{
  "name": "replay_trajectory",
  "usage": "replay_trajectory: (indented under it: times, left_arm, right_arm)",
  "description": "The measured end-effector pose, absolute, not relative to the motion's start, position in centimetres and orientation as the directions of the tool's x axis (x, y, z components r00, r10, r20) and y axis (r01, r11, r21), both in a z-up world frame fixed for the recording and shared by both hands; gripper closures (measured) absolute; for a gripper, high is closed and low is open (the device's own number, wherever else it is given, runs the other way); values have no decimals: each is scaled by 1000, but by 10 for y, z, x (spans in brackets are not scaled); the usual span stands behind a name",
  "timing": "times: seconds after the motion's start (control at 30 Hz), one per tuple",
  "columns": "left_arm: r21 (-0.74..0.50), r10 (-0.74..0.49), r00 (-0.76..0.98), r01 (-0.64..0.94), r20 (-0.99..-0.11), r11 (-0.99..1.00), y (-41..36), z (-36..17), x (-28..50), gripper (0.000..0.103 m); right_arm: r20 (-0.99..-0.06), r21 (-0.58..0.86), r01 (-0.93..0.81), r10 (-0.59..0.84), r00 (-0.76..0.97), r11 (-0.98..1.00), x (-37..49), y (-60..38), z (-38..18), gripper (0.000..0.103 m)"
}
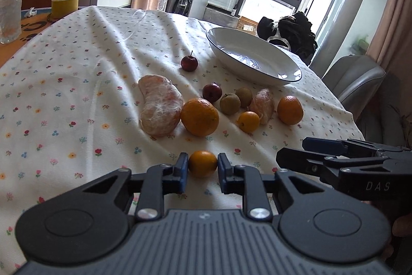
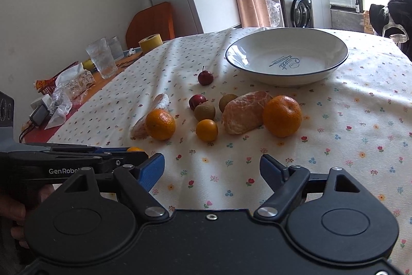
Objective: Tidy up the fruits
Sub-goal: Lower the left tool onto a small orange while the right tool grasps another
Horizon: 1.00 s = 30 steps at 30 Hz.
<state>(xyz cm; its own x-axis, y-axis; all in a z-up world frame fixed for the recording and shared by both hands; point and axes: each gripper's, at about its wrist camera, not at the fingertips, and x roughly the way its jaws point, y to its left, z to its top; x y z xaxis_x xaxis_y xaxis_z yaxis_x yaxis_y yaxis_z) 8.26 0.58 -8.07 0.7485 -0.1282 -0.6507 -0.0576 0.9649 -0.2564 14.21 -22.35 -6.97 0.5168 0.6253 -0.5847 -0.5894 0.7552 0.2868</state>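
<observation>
While left jaws grasp one kumquat (image 1: 202,163) and right jaws gape, nine fruits remain.

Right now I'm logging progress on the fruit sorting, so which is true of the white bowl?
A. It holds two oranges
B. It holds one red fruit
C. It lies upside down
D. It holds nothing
D: the white bowl stands upright with a bare inside, while the fruits lie on the tablecloth and one small orange fruit sits between the left tool's fingers.
</observation>
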Motion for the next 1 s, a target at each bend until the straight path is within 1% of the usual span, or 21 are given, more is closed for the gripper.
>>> replay_trajectory:
  times: [0.13,0.3,0.63,0.67,0.77,1.0]
  left_arm:
    - [-258,-135,751,-48,-646,965,7,-79,88,81]
    - [-243,-120,760,-51,-639,969,11,-78,91,81]
    - [-252,-105,765,-77,-636,965,23,-74,95,81]
    - [-251,-102,768,-78,-632,965,23,-72,96,81]
    - [-253,-96,783,-81,-615,964,24,-66,94,81]
    - [-242,-92,798,-70,-596,968,23,-53,97,81]
  right_arm:
    - [-590,287,-596,629,506,750,150,-218,-70,29]
    - [-602,296,-599,632,488,744,162,-211,-74,44]
    - [-604,313,-617,653,457,722,179,-194,-76,57]
    - [-605,313,-620,655,453,719,181,-192,-77,60]
    - [-611,317,-622,656,443,716,187,-189,-78,80]
    - [-587,324,-633,675,448,703,185,-195,-69,81]
